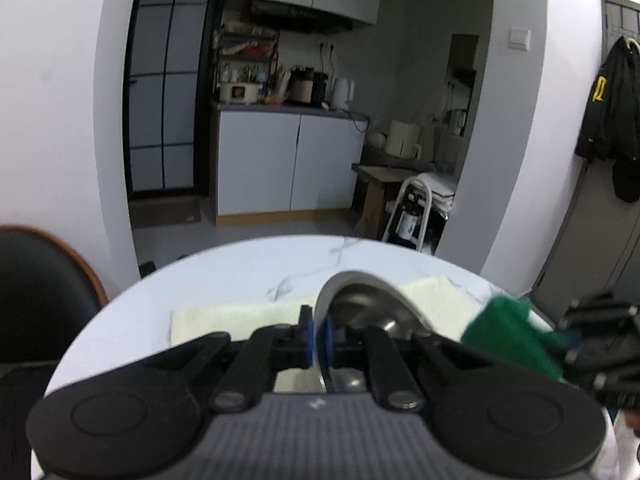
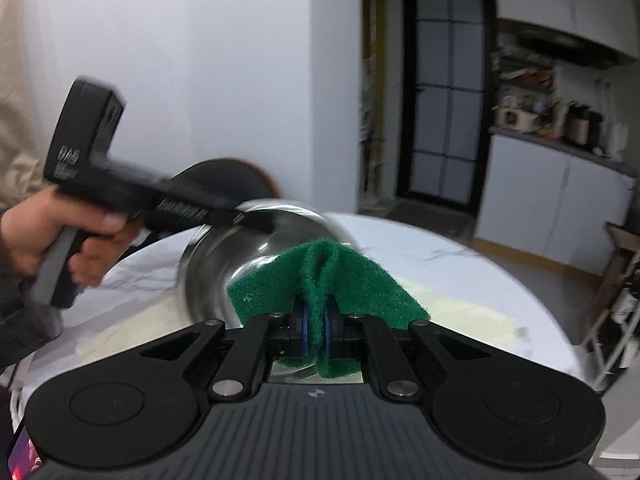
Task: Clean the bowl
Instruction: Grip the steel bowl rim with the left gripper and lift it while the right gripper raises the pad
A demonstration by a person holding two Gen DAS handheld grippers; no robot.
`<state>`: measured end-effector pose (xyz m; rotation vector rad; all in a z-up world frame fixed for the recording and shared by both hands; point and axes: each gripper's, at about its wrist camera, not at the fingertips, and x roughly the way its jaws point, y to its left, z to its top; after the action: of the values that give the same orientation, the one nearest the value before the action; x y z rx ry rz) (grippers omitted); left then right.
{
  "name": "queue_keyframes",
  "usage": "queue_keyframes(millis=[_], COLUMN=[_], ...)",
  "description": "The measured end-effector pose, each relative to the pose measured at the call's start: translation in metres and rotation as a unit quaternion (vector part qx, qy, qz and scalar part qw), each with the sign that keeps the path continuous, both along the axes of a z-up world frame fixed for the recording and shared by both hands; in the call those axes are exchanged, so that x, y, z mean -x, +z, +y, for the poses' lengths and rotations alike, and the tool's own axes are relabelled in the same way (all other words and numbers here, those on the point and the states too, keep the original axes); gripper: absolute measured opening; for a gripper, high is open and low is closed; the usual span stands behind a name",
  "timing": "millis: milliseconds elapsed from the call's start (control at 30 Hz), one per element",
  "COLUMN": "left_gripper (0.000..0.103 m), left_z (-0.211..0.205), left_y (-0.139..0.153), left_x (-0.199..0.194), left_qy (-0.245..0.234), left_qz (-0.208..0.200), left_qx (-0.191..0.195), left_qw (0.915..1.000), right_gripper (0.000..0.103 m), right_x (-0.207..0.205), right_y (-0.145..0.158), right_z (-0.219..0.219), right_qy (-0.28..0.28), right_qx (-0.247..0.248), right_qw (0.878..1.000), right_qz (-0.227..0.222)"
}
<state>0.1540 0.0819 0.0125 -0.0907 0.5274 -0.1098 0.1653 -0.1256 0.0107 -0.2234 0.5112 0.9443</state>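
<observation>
Two grippers are engaged above the round marble table (image 1: pixel 240 264). The left gripper (image 1: pixel 319 340) is closed on the rim of the steel bowl (image 1: pixel 368 300), which is pinched between its blue pads (image 1: pixel 329 338) and held tilted on edge over the pale cloth (image 1: pixel 224 318) spread on the table. The right gripper (image 2: pixel 316 330) is closed on a folded green scouring pad (image 2: pixel 352 280), which is clamped between its pads and positioned just in front of the bowl's open side. In the right wrist view, the left tool is gripped by a hand (image 2: pixel 52 236) at its handle.
</observation>
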Motion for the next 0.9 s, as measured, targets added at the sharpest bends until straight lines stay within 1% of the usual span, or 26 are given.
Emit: queue_keyframes(millis=[200,267,333,433,500,533,567,633,667,700,767,900], left_gripper=[0.006,0.007,0.010,0.013,0.013,0.017,0.025,0.033,0.038,0.041,0.043,0.042], left_z=[-0.006,-0.008,-0.010,-0.013,-0.014,-0.015,-0.017,-0.022,-0.026,-0.030,-0.032,-0.031], left_y=[0.005,0.006,0.007,0.005,0.000,-0.004,-0.007,-0.015,-0.019,-0.024,-0.029,-0.041], left_x=[-0.011,-0.011,-0.010,-0.004,0.001,0.003,0.005,0.010,0.012,0.013,0.013,0.014], left_qy=[-0.012,-0.020,-0.031,-0.032,-0.029,-0.032,-0.034,-0.034,-0.037,-0.040,-0.036,-0.031], left_qz=[-0.023,-0.033,-0.041,-0.041,-0.026,-0.017,-0.011,-0.002,0.005,0.013,0.025,0.046], left_qx=[0.002,0.004,0.005,-0.006,-0.009,-0.010,-0.012,-0.030,-0.040,-0.049,-0.055,-0.039], left_qw=[0.9996,0.9992,0.9986,0.9986,0.9992,0.9993,0.9993,0.9990,0.9985,0.9979,0.9975,0.9977], right_gripper=[0.008,0.008,0.008,0.008,0.008,0.008,0.008,0.008,0.008,0.008,0.008,0.008], right_x=[-0.005,-0.007,-0.005,-0.009,-0.012,-0.013,-0.014,-0.017,-0.017,-0.016,-0.016,-0.012], right_y=[-0.009,-0.014,-0.018,-0.027,-0.031,-0.037,-0.039,-0.039,-0.039,-0.039,-0.038,-0.036], right_z=[0.025,0.035,0.040,0.042,0.043,0.046,0.047,0.049,0.050,0.051,0.053,0.054], right_qy=[0.044,0.054,0.056,0.051,0.047,0.046,0.045,0.044,0.042,0.039,0.034,0.023], right_qx=[0.013,0.025,0.033,0.049,0.055,0.066,0.070,0.072,0.074,0.076,0.081,0.090], right_qw=[0.998,0.997,0.996,0.995,0.994,0.993,0.993,0.993,0.993,0.993,0.993,0.994], right_qz=[0.039,0.050,0.058,0.077,0.082,0.086,0.085,0.081,0.079,0.078,0.075,0.062])
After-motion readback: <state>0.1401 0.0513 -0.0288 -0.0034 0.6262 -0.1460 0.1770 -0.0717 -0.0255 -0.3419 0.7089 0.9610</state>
